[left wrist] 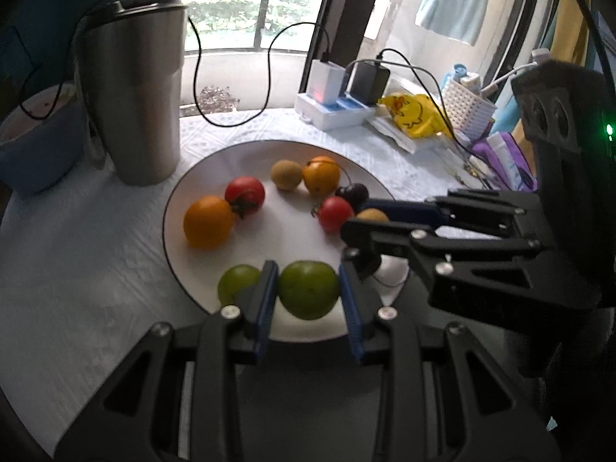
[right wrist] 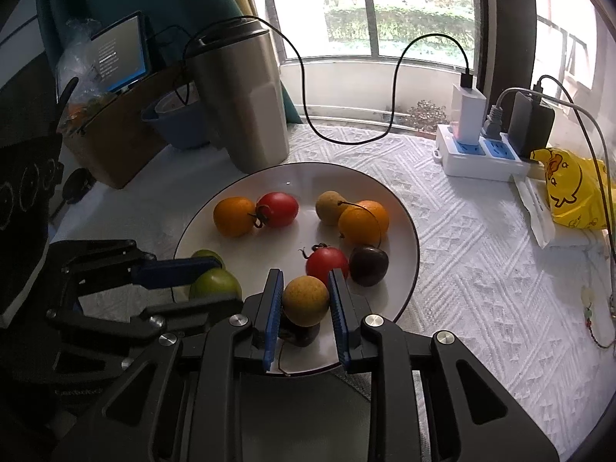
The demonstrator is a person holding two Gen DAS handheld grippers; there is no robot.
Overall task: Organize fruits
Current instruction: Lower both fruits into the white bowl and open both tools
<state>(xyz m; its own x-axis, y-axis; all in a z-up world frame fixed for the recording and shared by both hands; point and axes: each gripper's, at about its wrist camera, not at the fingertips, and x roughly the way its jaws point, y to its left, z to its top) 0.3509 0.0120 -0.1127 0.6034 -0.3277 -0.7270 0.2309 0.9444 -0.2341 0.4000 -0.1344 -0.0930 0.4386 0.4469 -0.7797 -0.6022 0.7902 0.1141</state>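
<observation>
A green fruit (left wrist: pixel 308 288) was clamped between the blue pads of the left gripper (left wrist: pixel 308 300), at the near edge of the white plate (left wrist: pixel 181 196); the jaws were narrowly set, the pads pressing on both its sides. A second green fruit (left wrist: pixel 236 283) lay just beside the left pad, on the plate's rim. The right gripper (right wrist: pixel 304 304) was clenched on a brownish-yellow fruit (right wrist: pixel 306 298) (held a little above a dark fruit whose stem showed beneath), also over the plate's near edge. Both grippers were seen close together, the right one's fingers reaching across in front of the left one. On the plate were also two oranges (right wrist: pixel 234 216), two red tomatoes (right wrist: pixel 278 209), a dark cherry (right wrist: pixel 368 265) and a further brownish fruit (right wrist: pixel 330 208). A steel tumbler (right wrist: pixel 242 100) stood behind the plate, a power strip (right wrist: pixel 481 156) well apart.
</observation>
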